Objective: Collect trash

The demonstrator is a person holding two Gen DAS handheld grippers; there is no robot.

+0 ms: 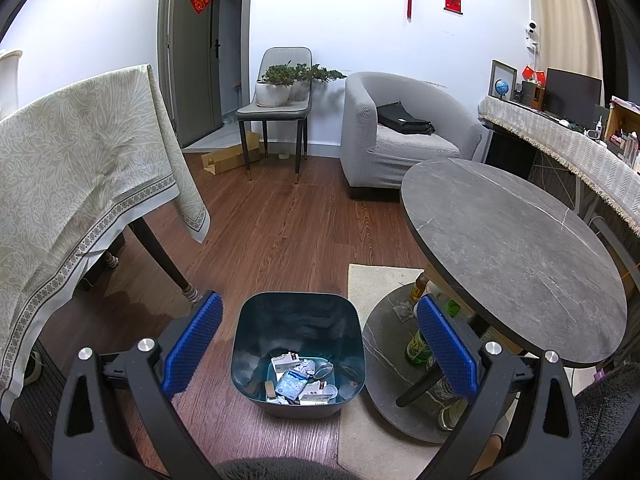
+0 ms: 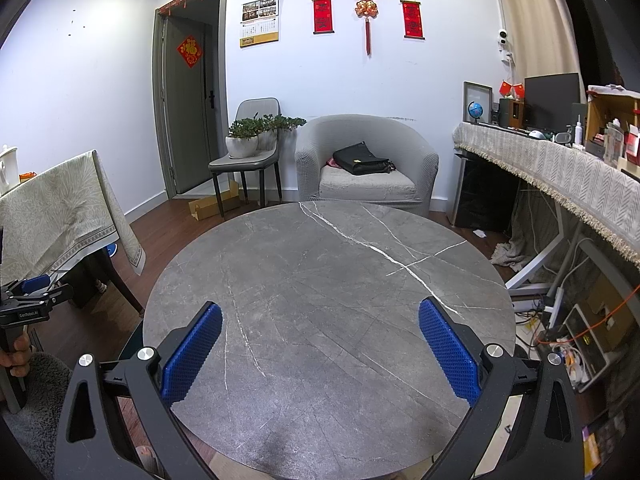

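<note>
The left gripper point(image 1: 320, 344) hangs over the floor with its jaws spread wide and nothing between the blue pads point(image 1: 192, 344); the bin point(image 1: 298, 354) stands directly below, framed in the gap. Trash point(image 1: 304, 380) lies at the bottom of the bin: crumpled paper, a bluish packet, white cartons and a spoon-like piece, though the single items are too small and jumbled to tell apart. The bin rests partly on the wood floor and partly on the rug point(image 1: 372, 284), just beside the round table point(image 1: 516, 256). The table's top hides most of its lower shelf, where bottles point(image 1: 418, 344) show only in part. The right gripper point(image 2: 320, 344) is held above the same table point(image 2: 328, 312), jaws equally wide, gripping nothing, over a bare marble surface. At the left edge of the right wrist view the left gripper point(image 2: 36, 296) is cut off by the frame, with a hand point(image 2: 18, 356) on its handle; from there its jaws cannot be read. The bin is hidden in that view.
</note>
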